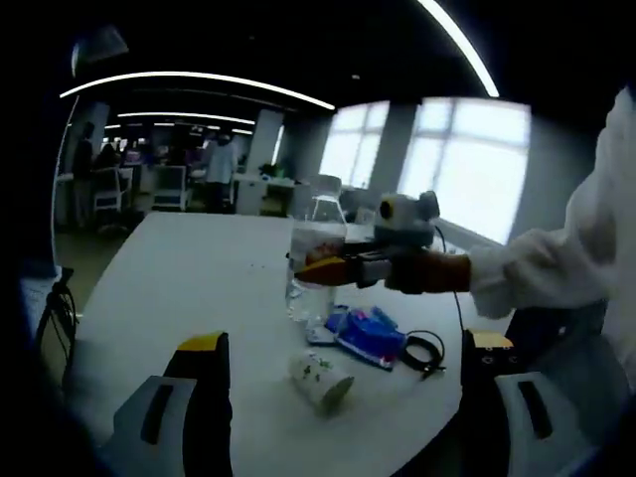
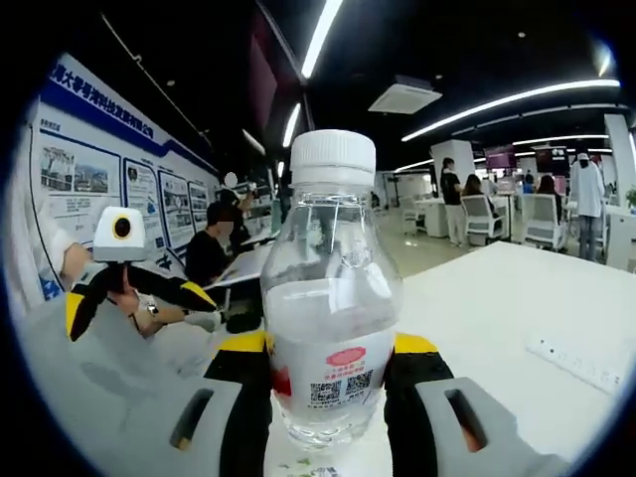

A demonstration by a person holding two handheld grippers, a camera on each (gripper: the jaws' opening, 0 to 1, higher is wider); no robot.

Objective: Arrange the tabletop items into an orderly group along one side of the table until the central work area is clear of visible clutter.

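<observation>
Right gripper (image 2: 328, 363): jaws clamped on the bottle (image 2: 330, 298), one black, yellow-tipped jaw on each side of its lower half; in the left gripper view it (image 1: 316, 268) reaches in from the right, gripping the bottle (image 1: 313, 260) upright on the table (image 1: 189, 278).
Left gripper (image 1: 338, 378): jaws wide apart – nothing between them but table; in the right gripper view it (image 2: 84, 298) sits left of the bottle, well apart.
Bottle: clear plastic, white cap, part-filled with water, red label low down.
Cup (image 1: 320, 380): white paper, on its side, nearer the camera than the bottle.
Blue packet (image 1: 366, 333): flat on the table, just right of the bottle's base.
Black cable (image 1: 425, 352): coiled – right of the packet, near the table edge.
Power strip (image 2: 581, 366): white, on the table well right of the bottle.
Sleeve (image 1: 556, 263): white, behind the right gripper.
</observation>
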